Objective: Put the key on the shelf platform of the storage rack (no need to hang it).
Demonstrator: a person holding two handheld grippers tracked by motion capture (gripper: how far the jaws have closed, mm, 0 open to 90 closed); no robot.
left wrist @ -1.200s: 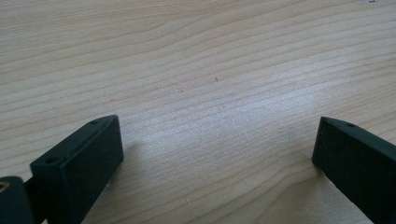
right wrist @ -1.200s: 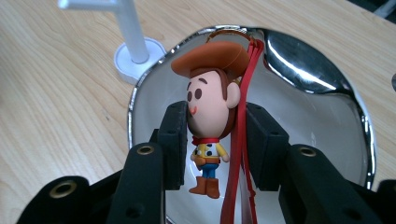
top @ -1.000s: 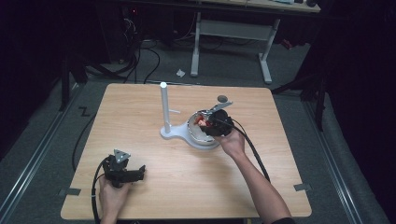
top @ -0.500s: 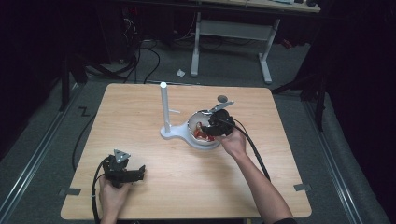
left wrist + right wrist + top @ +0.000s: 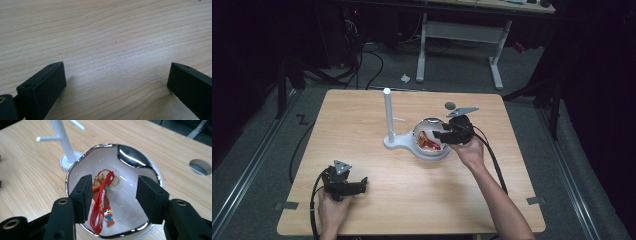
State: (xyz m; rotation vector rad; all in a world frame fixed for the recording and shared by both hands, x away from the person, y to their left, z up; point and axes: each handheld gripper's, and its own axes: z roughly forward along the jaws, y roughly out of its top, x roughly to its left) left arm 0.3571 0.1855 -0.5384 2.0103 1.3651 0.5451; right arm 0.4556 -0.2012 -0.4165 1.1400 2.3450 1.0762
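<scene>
A white bowl with a silver rim [image 5: 105, 145] sits on the wooden table beside a white peg stand [image 5: 63, 140]. Inside lies a red strap keychain [image 5: 102, 200] with gold rings and a small figure. My right gripper [image 5: 116, 195] hovers open just above the bowl, its jaws straddling the strap without touching it. In the high view the right gripper [image 5: 440, 134] is at the bowl's [image 5: 432, 156] right side, above the keychain [image 5: 429, 141]. My left gripper [image 5: 363, 184] rests near the front left of the table, open [image 5: 115, 82] over bare wood.
The stand's pole [image 5: 387, 107] rises just left of the bowl, with short side pegs. A round grey hole [image 5: 201, 166] marks the tabletop behind the bowl. Cables trail from both grippers off the table's front. Desk legs and cables stand on the floor beyond the table.
My right gripper has shifted slightly over the bowl. The left gripper has not moved.
</scene>
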